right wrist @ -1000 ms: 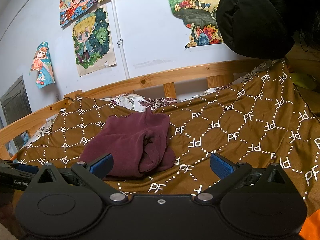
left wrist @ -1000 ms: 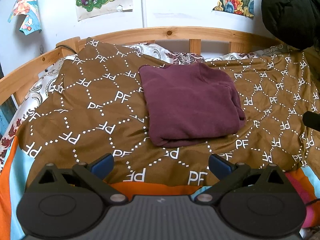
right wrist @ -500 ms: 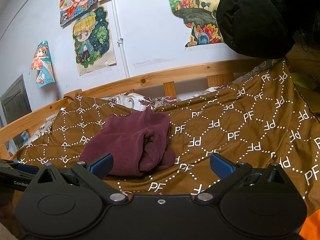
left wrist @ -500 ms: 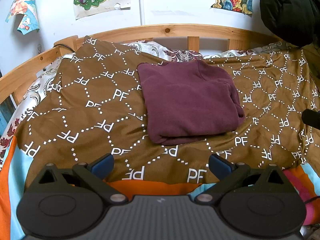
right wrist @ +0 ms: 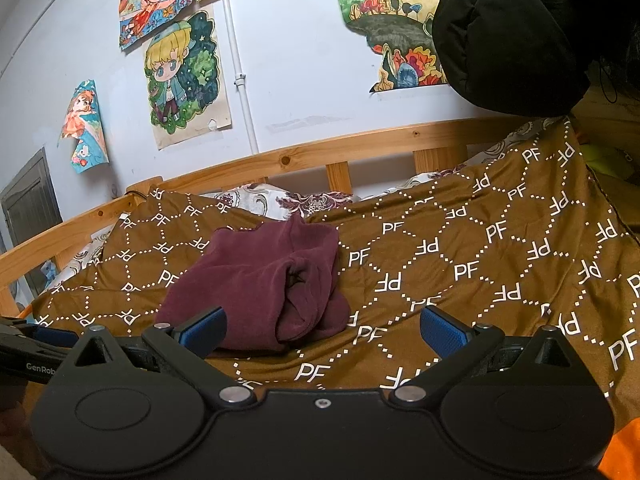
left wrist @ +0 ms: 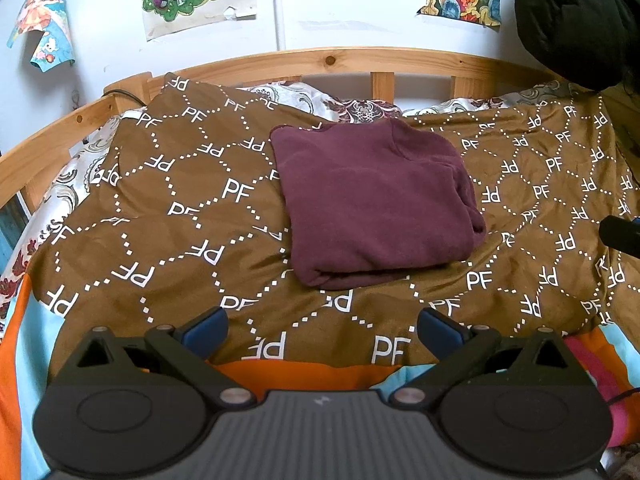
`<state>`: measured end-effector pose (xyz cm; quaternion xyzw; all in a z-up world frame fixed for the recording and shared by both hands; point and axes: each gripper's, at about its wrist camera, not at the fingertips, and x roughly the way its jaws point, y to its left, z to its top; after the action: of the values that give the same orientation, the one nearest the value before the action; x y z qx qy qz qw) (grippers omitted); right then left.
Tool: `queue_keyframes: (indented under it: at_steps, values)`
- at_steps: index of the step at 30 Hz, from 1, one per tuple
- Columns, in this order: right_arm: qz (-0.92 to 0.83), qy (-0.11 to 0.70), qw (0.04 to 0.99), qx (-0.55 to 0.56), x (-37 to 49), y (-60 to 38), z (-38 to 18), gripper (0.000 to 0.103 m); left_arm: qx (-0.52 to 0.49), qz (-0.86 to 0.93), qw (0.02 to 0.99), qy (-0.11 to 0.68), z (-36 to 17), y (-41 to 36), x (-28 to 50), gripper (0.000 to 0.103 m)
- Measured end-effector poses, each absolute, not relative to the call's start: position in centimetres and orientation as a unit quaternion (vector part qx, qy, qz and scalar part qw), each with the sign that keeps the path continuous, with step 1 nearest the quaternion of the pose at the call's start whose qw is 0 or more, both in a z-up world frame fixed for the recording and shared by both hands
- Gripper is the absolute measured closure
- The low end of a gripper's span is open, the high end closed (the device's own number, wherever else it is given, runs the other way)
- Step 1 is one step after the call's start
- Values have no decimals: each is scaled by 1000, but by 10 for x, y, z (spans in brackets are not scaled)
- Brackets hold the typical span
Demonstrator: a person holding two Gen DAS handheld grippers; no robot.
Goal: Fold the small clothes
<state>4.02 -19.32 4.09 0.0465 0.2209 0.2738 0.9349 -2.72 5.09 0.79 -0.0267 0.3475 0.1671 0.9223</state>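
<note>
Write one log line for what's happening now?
maroon garment: folded on brown blanket | left tool: open, empty | right tool: open, empty

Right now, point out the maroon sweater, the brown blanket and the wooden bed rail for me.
maroon sweater (left wrist: 372, 200): left wrist view, middle of its folded top layer.
brown blanket (left wrist: 180, 240): left wrist view, bare patch left of the sweater.
wooden bed rail (right wrist: 304, 156): right wrist view, top bar near a knot.

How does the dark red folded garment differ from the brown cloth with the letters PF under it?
The dark red garment is plain, while the brown PF cloth carries white dotted lines and letters. The garment is folded into a thick compact bundle; the cloth lies spread in one layer over the bed. The garment covers a small middle part, the cloth nearly the full width. Both are soft fabric, and neither gripper touches them.
</note>
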Motion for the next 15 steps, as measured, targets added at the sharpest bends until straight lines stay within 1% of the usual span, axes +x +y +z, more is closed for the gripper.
queue_keyframes:
  at_steps: [15]
  values:
    - [273,221,935,46,40,-193,41,1,-26,166,922,350,7,51,-27,1]
